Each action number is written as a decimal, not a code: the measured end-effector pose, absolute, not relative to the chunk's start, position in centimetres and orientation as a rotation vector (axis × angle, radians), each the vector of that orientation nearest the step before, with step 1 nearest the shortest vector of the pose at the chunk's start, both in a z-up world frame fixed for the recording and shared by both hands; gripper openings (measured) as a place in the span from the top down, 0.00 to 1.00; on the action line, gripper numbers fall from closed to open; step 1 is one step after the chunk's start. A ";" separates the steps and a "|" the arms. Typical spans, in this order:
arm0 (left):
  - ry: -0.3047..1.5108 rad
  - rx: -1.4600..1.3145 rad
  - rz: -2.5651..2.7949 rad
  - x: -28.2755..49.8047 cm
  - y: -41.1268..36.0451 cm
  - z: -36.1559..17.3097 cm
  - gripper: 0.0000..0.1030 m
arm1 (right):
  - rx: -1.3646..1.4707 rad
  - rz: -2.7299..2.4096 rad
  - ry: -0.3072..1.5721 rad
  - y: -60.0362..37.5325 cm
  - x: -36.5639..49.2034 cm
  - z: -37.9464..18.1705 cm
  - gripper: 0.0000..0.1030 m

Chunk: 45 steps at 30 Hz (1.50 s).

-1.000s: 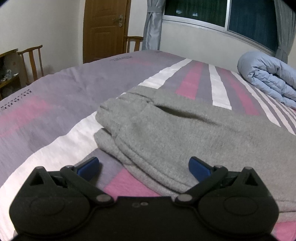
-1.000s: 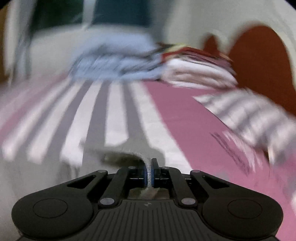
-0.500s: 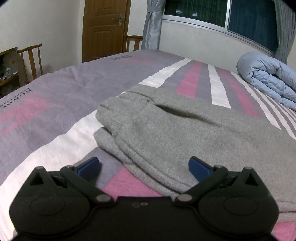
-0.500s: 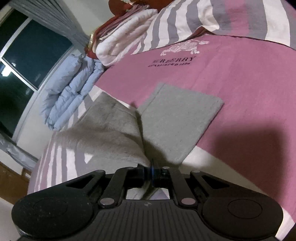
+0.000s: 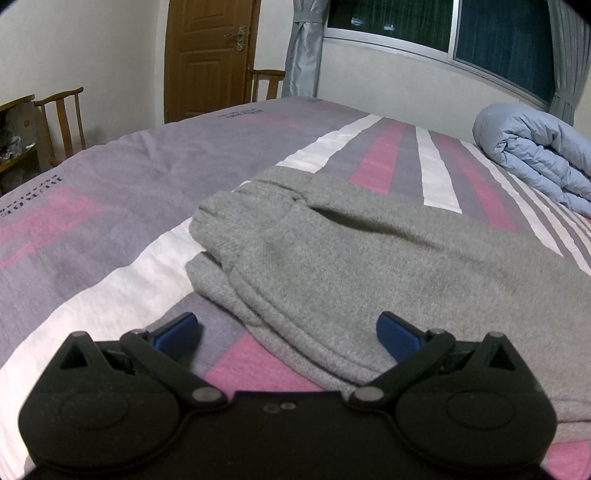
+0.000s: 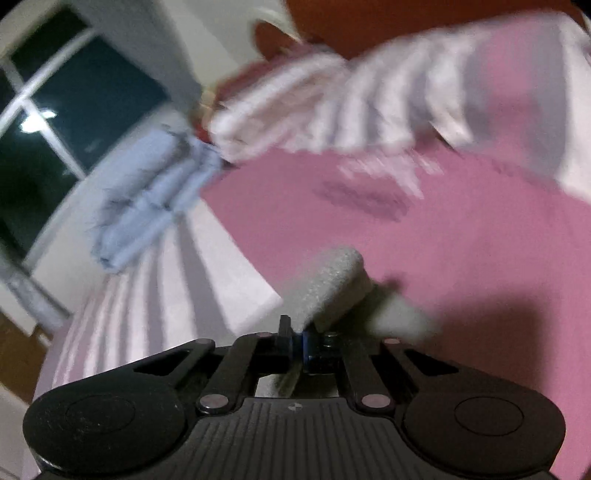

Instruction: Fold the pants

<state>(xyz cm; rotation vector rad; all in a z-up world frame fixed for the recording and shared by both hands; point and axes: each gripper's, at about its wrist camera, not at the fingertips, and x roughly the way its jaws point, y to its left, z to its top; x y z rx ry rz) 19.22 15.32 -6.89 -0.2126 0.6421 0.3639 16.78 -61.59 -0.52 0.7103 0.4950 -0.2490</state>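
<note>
A bed with a purple, pink and white striped cover (image 5: 110,192) fills the room. A rolled pale-blue quilt (image 5: 535,155) lies on it near the dark window (image 5: 498,33). Beyond stand a brown wooden door (image 5: 210,55), grey curtains (image 5: 304,48) and two wooden chairs (image 5: 62,118).

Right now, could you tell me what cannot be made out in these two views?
- Right wrist view: motion blur smears the bedding; the print on the pink sheet is unreadable.
- Right gripper: how much grey pants fabric it pinches is hidden behind its fingers.
- Left wrist view: the pants run past the right edge.
</note>
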 end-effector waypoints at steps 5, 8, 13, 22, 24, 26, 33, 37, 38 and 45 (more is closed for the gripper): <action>0.643 -0.209 0.363 19.2 15.3 -7.0 0.05 | 0.695 -0.163 0.361 -61.9 16.3 2.9 0.95; 0.643 -0.208 0.363 19.2 15.2 -7.0 0.05 | 0.740 -0.203 0.448 -62.9 16.8 -0.7 0.95; 0.645 -0.208 0.364 19.2 15.2 -7.0 0.05 | 0.884 -0.250 0.590 -64.0 16.3 -7.3 0.94; 0.652 -0.220 0.355 19.2 15.6 -6.8 0.05 | 0.872 -0.257 0.585 -64.1 15.5 -6.8 0.77; 0.644 -0.214 0.359 18.9 15.9 -5.9 0.07 | 0.820 -0.265 0.564 -63.3 14.2 -5.4 0.60; 0.625 -0.217 0.372 18.4 16.5 -4.9 0.07 | 0.756 -0.256 0.527 -61.8 12.8 -4.1 0.32; 0.608 -0.319 0.321 17.9 19.7 -1.7 0.19 | 0.692 -0.241 0.457 -57.9 11.2 -1.8 0.31; 0.662 -0.385 0.296 19.3 21.3 -1.6 0.29 | 0.715 -0.224 0.462 -56.5 11.6 -1.6 0.31; 0.671 -0.418 0.289 19.6 21.9 -1.8 0.30 | 0.723 -0.222 0.467 -56.3 11.7 -1.6 0.31; 0.699 -0.631 0.289 20.1 25.1 -4.0 0.48 | 0.719 -0.218 0.482 -55.4 11.9 -1.5 0.31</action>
